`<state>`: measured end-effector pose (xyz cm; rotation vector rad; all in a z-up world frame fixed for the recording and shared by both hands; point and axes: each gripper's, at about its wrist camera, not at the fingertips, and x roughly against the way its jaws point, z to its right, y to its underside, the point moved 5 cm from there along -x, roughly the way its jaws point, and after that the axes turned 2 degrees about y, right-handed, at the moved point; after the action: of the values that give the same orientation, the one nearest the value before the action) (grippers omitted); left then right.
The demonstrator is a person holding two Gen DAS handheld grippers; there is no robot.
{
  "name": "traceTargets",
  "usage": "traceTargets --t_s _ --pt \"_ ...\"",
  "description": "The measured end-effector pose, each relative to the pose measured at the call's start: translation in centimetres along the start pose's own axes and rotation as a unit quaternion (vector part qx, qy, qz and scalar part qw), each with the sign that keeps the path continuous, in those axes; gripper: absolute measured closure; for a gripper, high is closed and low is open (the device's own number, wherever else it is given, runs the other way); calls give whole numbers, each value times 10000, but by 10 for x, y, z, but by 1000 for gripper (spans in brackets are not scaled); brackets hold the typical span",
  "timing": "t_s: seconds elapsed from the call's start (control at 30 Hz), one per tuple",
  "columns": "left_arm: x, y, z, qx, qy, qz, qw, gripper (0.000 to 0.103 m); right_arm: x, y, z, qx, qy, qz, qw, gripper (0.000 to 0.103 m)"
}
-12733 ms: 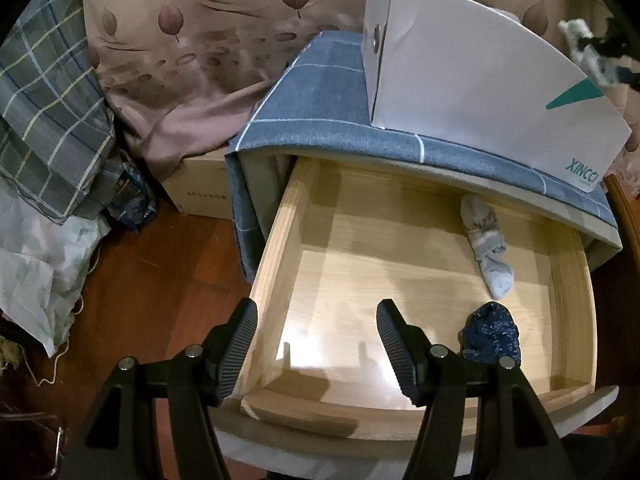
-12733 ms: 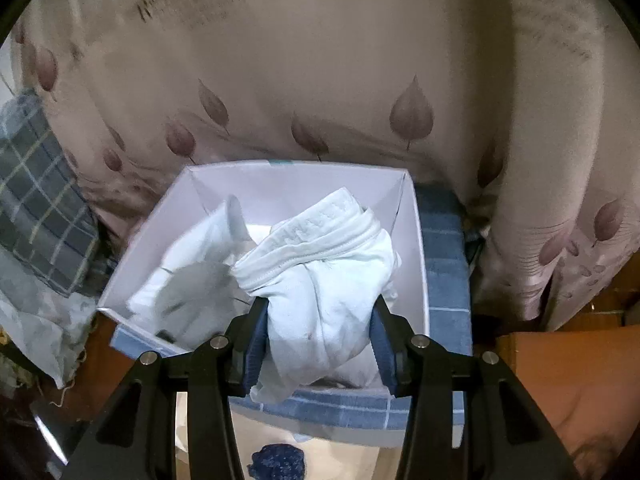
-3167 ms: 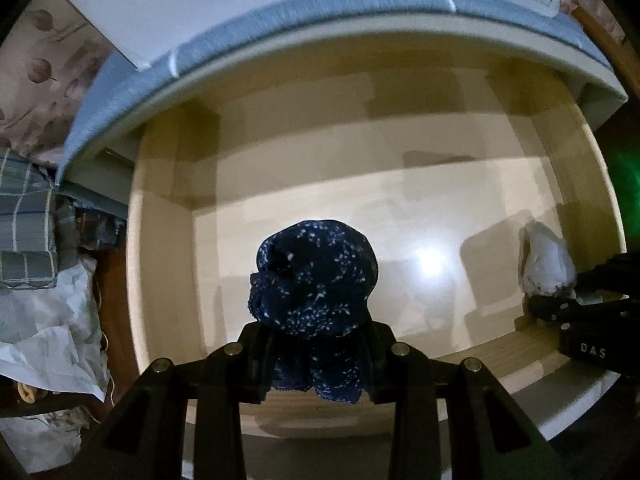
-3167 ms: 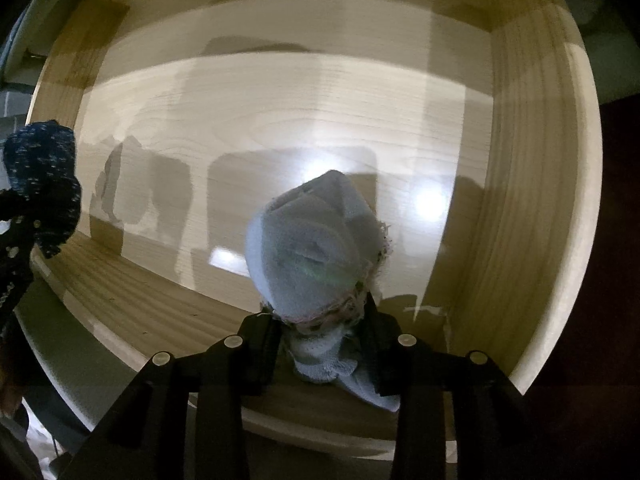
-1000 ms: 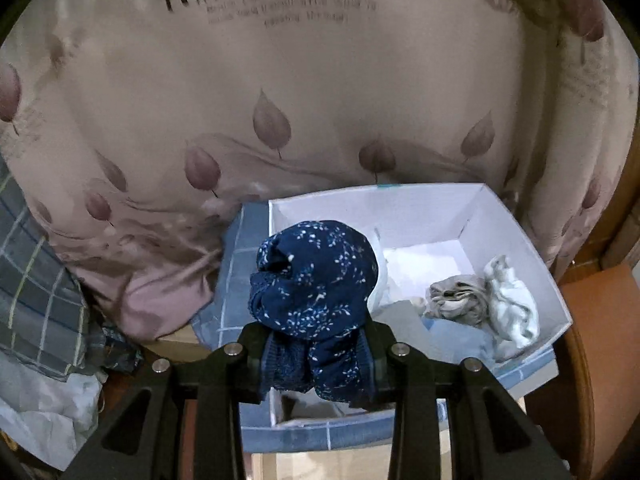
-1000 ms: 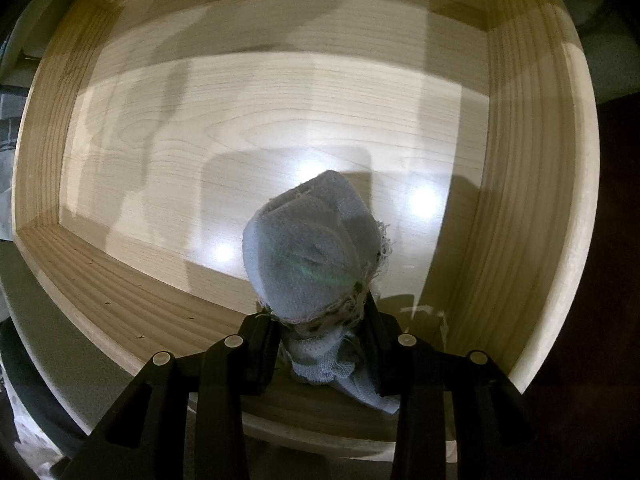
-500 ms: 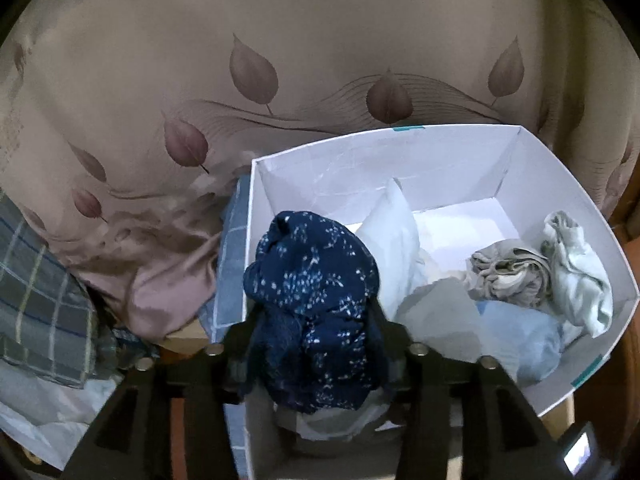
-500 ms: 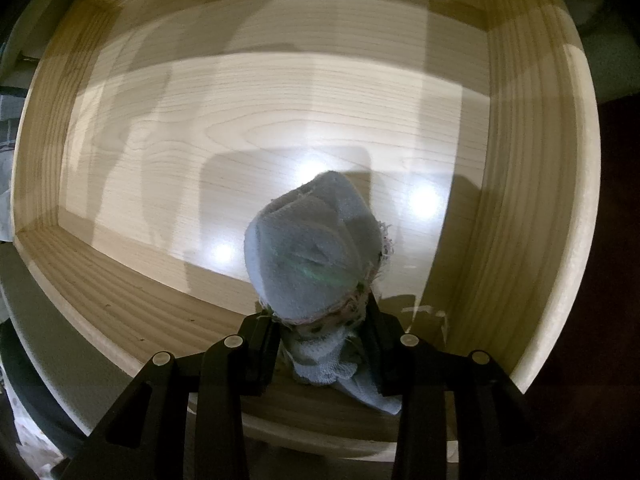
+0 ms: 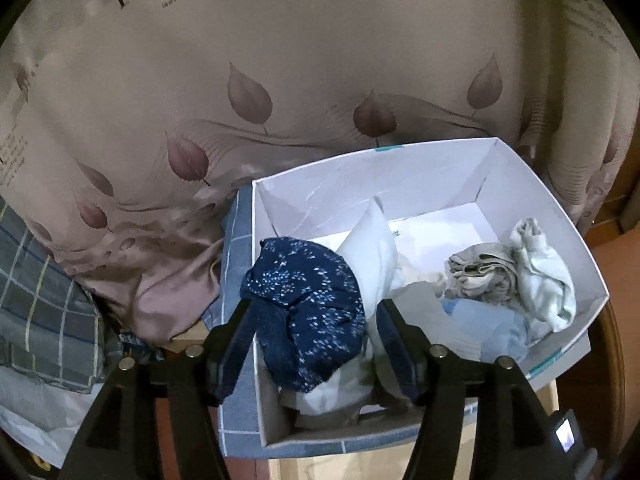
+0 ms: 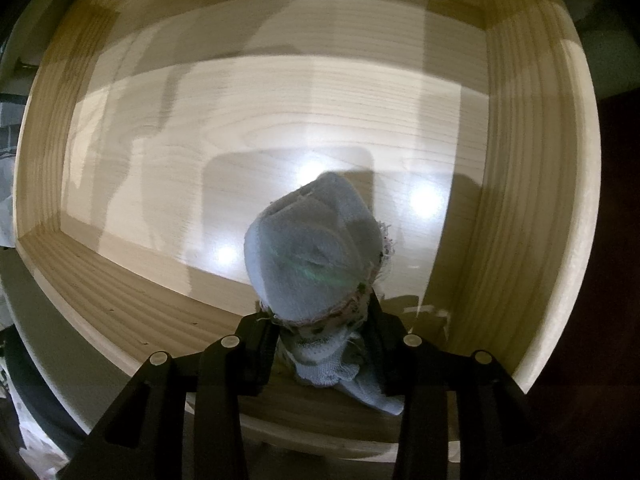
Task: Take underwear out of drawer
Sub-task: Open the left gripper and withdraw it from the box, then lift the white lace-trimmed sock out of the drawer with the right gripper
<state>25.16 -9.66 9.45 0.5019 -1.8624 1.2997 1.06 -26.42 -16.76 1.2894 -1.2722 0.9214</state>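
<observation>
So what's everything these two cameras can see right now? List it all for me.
navy speckled underwear: one, dark blue with pale flecks, in the white box's near left corner, between the left gripper's parted jaws
white box: one, white, on a blue checked cloth
blue checked cloth: one, under the box
other garments: several, white, grey and pale blue, piled in the box
leaf-print curtain: one, beige-pink, behind the box
pale blue underwear: one, clamped in the right gripper, over the drawer
wooden drawer: one, light wood, otherwise bare inside
left gripper: black, jaws just opened
right gripper: black, shut on the pale piece
</observation>
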Motion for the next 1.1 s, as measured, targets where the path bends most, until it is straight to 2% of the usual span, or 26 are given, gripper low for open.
traceTargets --t_s 0.23,0.47,0.67,0.83,1.1 --pt "28 2 0 35 120 119 9999 40 1 -1 2 -40 -30 0 10000 64" --pt "61 23 -4 15 277 132 9995 40 0 -3 -3 60 179 -31 9998 63" --pt "78 65 -7 -275 103 119 9995 40 1 -4 -8 85 315 -51 9995 63" --pt "73 110 -2 -373 75 -85 9992 40 0 -3 -14 85 393 -59 9992 64" --pt "43 183 4 139 -199 -316 9992 40 -4 -4 -26 89 513 -67 9986 64"
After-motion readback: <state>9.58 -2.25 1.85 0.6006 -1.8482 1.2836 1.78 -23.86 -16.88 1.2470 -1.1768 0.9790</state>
